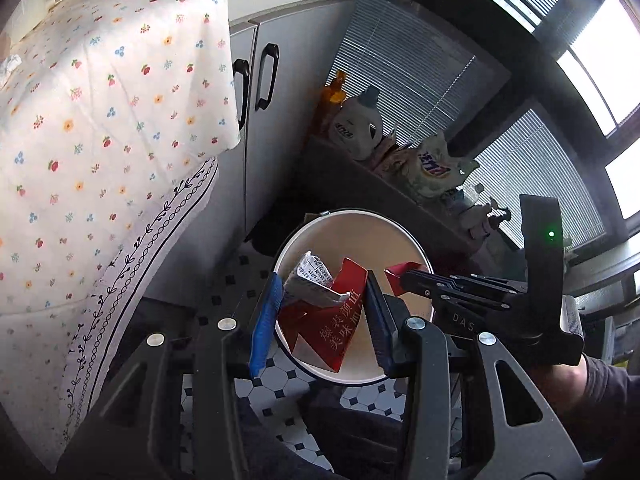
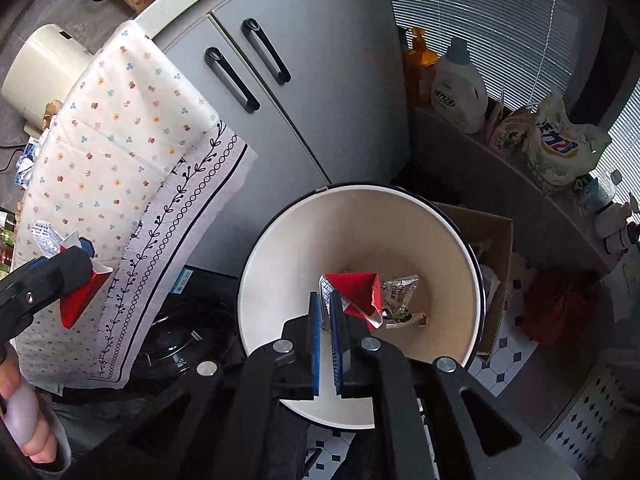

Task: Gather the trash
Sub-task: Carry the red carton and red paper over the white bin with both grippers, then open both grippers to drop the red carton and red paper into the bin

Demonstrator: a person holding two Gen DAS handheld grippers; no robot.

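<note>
Red crumpled carton (image 1: 332, 312) in left claw (image 1: 320, 312)

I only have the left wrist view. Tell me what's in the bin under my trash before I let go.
Observer: A crumpled silver wrapper lies at the bottom of the bin.
Operator: Check the right tool.
Observer: The right tool is shut on a red wrapper, above the bin's opening.
Operator: Now give me my left tool's position.
Observer: In the right wrist view, the left tool and its red carton show against the tablecloth, off to the bin's side. It may not be over the opening.
</note>
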